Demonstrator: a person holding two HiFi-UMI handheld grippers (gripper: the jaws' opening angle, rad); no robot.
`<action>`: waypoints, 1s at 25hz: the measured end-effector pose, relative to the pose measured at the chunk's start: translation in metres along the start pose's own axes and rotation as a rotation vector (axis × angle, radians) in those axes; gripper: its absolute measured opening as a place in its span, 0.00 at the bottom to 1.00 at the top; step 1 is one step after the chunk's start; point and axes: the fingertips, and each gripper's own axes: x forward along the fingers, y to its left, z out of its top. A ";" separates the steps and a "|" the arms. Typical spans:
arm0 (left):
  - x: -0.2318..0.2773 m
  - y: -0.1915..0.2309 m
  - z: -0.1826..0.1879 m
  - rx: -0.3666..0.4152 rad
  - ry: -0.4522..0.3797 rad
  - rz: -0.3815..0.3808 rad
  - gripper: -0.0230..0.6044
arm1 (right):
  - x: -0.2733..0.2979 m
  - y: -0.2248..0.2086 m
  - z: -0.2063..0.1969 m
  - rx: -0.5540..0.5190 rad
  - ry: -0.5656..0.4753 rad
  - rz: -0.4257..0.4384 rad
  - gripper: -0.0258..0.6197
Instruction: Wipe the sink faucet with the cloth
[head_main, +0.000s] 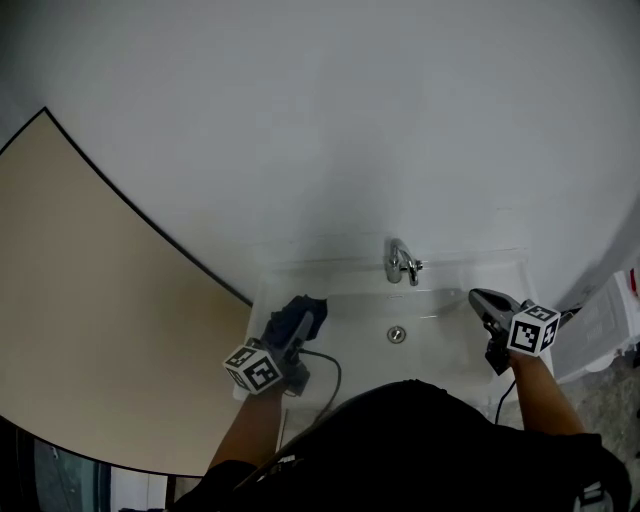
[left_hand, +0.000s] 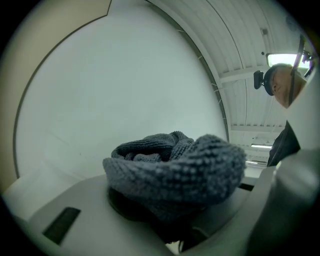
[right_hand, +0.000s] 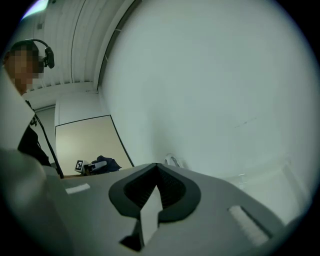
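Cloth sits bunched and clamped in the left gripper's jaws over the sink's left side; right gripper jaws are together, empty, right of the faucet.

Faucet at sink back rim

Bunched grey cloth, L of faucet
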 end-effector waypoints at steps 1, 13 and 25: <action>-0.003 0.003 0.005 0.006 0.004 0.000 0.21 | 0.002 0.004 0.001 0.006 -0.003 -0.009 0.04; -0.005 0.002 -0.011 -0.007 0.070 -0.085 0.21 | -0.022 0.014 -0.004 0.061 -0.081 -0.127 0.04; -0.005 -0.006 -0.023 -0.011 0.080 -0.106 0.21 | -0.019 0.010 -0.010 -0.013 0.011 -0.163 0.04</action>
